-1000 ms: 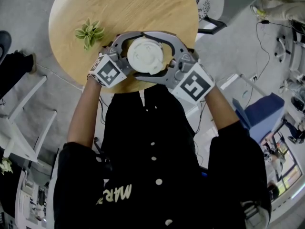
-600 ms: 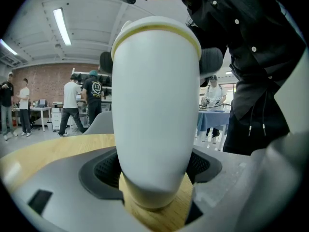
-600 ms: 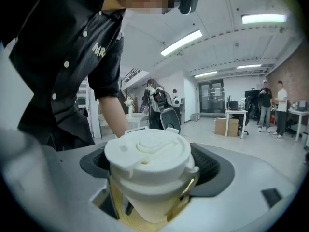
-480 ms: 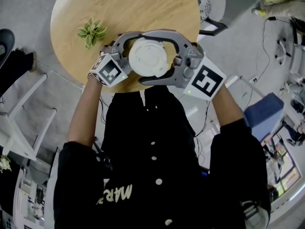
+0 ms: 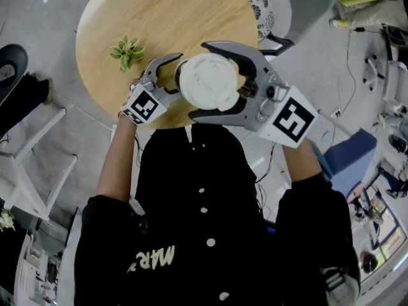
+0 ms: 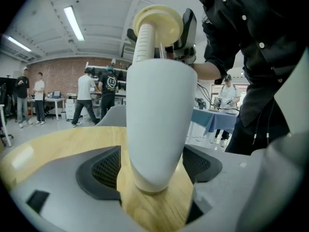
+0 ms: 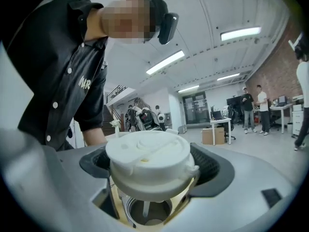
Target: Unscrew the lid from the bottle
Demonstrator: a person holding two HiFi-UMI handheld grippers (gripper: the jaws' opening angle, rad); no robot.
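The head view looks steeply down from high above the bottle on the table. The left gripper view sits low, very near the bottle's foot, looking across. The right gripper view is close beside the lid. All three views share the lid.

Open-plan lab or workshop: brick wall, ceiling strip lights, people at desks.
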